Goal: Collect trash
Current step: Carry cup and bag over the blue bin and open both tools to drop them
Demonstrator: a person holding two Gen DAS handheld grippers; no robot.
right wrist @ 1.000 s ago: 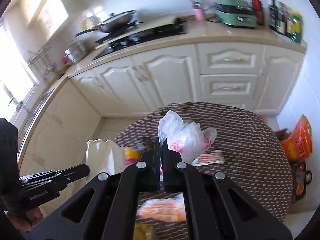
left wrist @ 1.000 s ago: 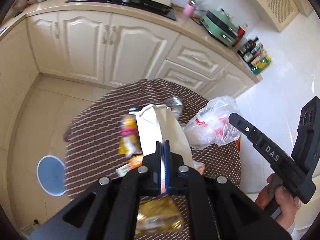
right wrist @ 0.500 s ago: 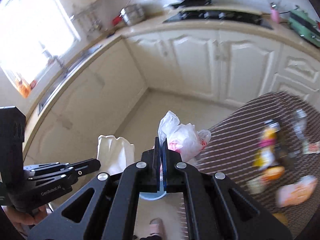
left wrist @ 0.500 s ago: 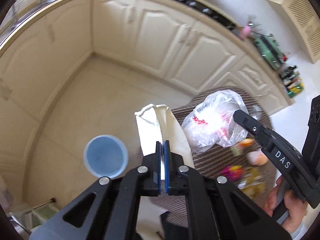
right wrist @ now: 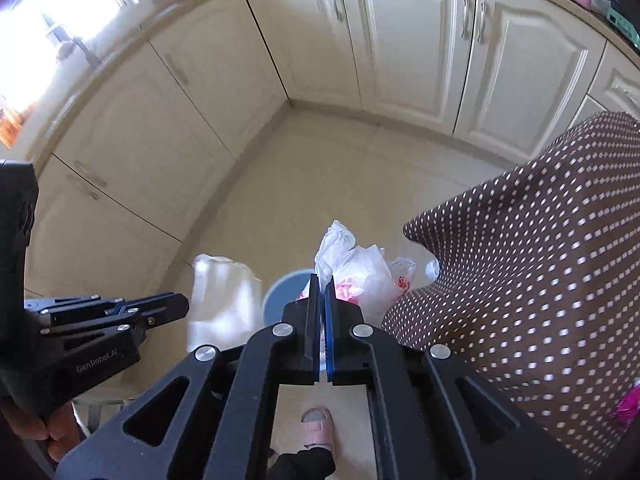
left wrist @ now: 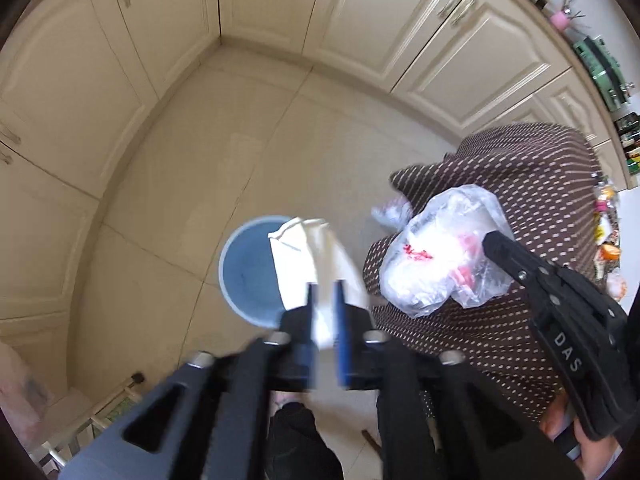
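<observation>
Item one, your left gripper (left wrist: 325,304): jaws narrowly parted, just been opening, with the white paper bag (left wrist: 310,264) between the pads but no longer plainly clamped; it hangs over the near right rim of the blue bin (left wrist: 244,268) on the floor tiles. Risk: the bag is wider than the part of the bin mouth it covers, so it may catch the rim, tip out, and land on the floor left of the table. Item two, your right gripper (right wrist: 320,300): jaws closed on the neck of the clear plastic bag (right wrist: 360,276), which hangs beside the edge of the brown dotted tablecloth (right wrist: 532,264), only partly over the bin (right wrist: 286,292). Risk: released from here it could snag the cloth or drop outside the bin. Item three, remaining wrappers (left wrist: 606,240) at the far right of the table: not yet collected. A foot (right wrist: 318,428) stands near the bin; mind a knock.
</observation>
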